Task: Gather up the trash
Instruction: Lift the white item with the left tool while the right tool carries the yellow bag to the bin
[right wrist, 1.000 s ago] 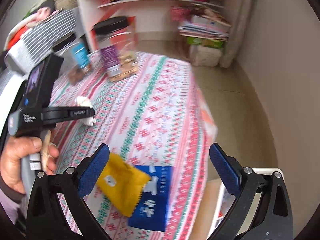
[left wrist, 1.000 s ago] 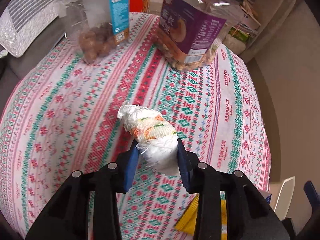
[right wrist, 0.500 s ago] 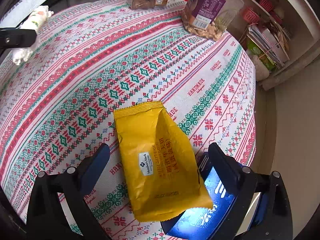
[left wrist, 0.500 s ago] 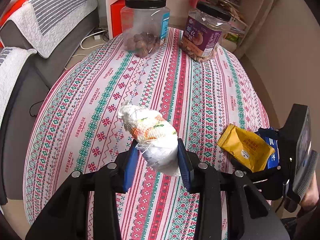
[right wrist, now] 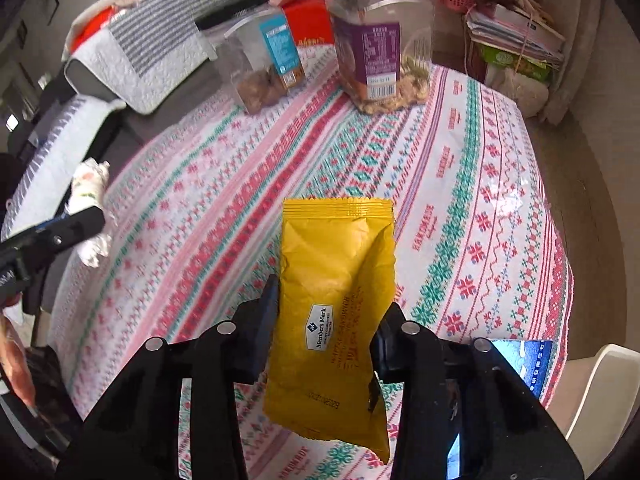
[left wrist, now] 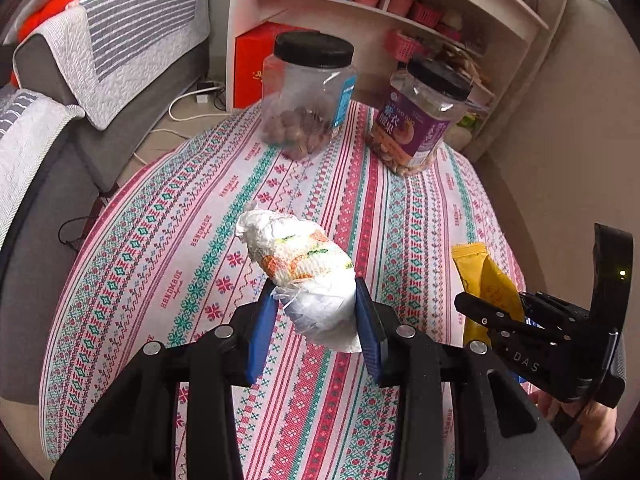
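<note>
Both grippers carry trash: left gripper clamps a tissue wad; right gripper, jaws closing on the slick yellow packet, risks it slipping free.

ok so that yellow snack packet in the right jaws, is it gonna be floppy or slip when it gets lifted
Probably floppy: the yellow packet is thin creased foil, and its free top edge already bends. It looks light, flat and near empty. The glossy film may slip, though the right gripper has its jaws closing on the packet's middle, which should help. The blue wrapper beside it stays on the tablecloth.
</note>
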